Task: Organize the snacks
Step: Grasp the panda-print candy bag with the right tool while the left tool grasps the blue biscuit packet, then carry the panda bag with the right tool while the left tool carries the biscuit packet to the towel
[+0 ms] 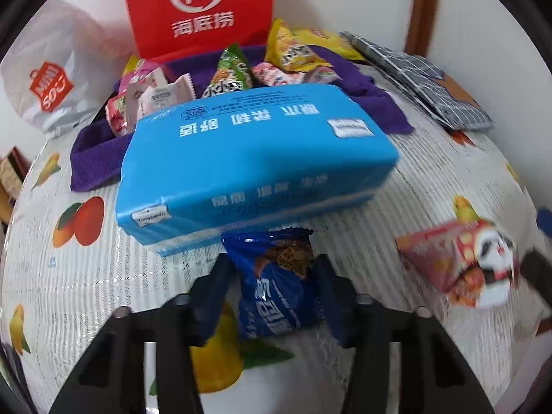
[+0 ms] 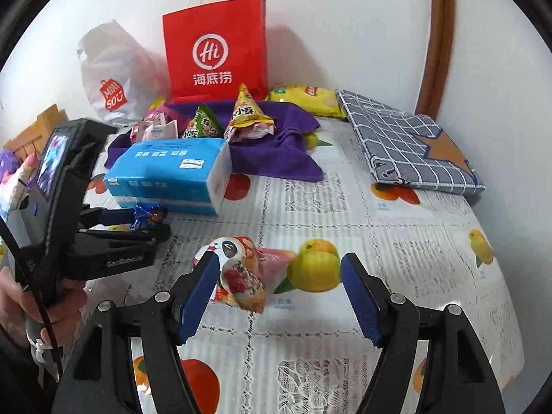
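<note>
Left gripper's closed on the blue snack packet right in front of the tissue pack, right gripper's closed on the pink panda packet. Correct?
Only the right gripper part is wrong: its jaws stand wide open, the pink panda packet lying by the left finger, unclamped, as the right wrist view shows. The left gripper does pinch the blue snack packet in front of the tissue pack.

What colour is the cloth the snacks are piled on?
Purple. The cloth lies spread under the snack packets, clearest in the right wrist view.
</note>
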